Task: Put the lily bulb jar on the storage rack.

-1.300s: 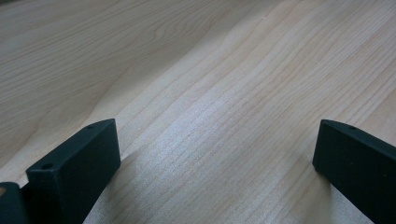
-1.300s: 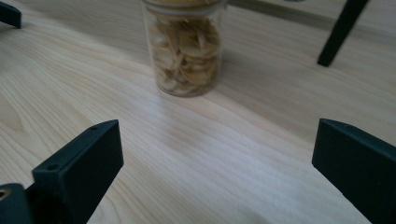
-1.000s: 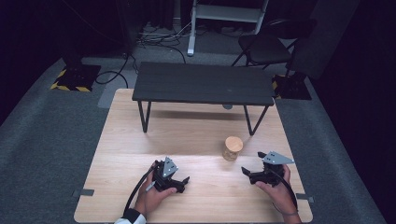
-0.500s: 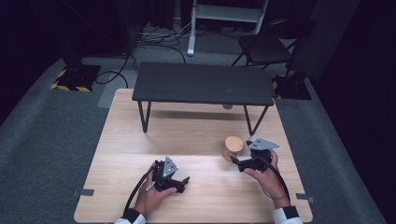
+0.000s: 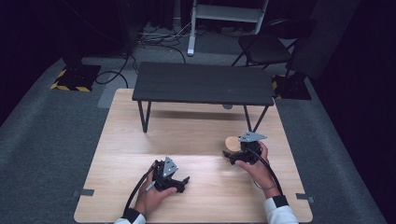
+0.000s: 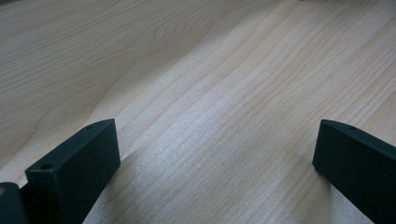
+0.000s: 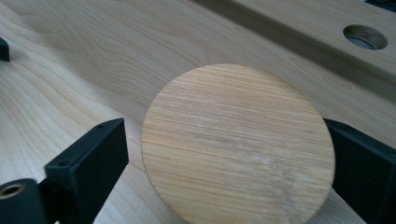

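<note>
your left gripper (image 5: pixel 180 183) rests low on the near part of the wooden table (image 5: pixel 187 135), held in your left hand (image 5: pixel 152 196), its jaws spread wide with nothing but bare wood grain between them in the left gripper view. a cable trails from it back toward your sleeve. your right gripper (image 5: pixel 232 155) sits farther out and to the right, in your right hand (image 5: pixel 257 163), with its grey three-cornered plate on top. its jaws have just been closing around a round bamboo lid (image 7: pixel 238 144): in the right gripper view the lid lies between them, the right jaw at its edge, a slim gap showing at the left jaw, so the pads do not yet pinch it. in the high view the lid (image 5: pixel 231 142) tops a small jar that stands on the right half of the table, just beside the gripper's tips. beyond it, a low black bench (image 5: pixel 203 84) stands on the far part of the table. past the table, grey carpet, loose cables and a dark chair (image 5: pixel 268 46).
</note>
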`<state>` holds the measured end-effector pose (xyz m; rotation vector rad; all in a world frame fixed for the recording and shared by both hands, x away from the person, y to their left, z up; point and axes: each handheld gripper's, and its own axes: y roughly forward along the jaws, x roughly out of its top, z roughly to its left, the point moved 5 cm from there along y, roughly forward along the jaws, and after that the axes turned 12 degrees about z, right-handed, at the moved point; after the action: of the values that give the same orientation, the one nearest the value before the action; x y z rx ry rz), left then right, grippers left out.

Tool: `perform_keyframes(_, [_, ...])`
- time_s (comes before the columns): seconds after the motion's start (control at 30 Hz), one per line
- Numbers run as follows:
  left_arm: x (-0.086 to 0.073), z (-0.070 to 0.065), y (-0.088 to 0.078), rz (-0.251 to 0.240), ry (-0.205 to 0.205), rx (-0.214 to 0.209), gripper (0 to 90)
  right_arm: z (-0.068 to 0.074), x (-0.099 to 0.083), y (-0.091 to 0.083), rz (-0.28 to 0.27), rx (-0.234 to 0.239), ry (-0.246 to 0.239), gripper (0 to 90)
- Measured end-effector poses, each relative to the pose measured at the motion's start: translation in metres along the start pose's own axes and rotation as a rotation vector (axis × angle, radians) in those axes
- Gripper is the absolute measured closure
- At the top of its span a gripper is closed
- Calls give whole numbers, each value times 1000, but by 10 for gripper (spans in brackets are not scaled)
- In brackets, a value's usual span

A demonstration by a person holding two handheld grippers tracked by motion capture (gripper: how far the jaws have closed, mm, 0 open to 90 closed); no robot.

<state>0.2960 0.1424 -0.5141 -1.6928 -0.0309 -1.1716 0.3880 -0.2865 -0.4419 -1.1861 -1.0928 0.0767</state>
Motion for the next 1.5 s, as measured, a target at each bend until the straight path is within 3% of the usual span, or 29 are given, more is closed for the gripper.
perform_keyframes(0.17, [0, 0, 0, -1, -5, 0, 6, 4, 1, 6, 10, -23, -12, 150])
perform_keyframes(0.23, [0, 0, 0, 0, -5, 0, 6, 4, 0, 5, 5, -38, -22, 228])
perform_keyframes(0.67, [1, 0, 1, 0, -3, 1, 6, 5, 4, -1, 12, -28, 18, 238])
perform_keyframes(1.1, [1, 0, 1, 0, -3, 1, 6, 9, 36, -57, -7, -41, -4, 239])
perform_keyframes(1.27, [1, 0, 1, 0, -5, 1, 6, 6, 56, -82, -22, -22, -20, 239])
perform_keyframes(1.37, [1, 0, 1, 0, -4, 1, 6, 6, 75, -95, -6, -38, -40, 239])
perform_keyframes(1.5, [1, 0, 1, 0, -4, 1, 6, -1, 96, -108, -23, -12, -40, 239])
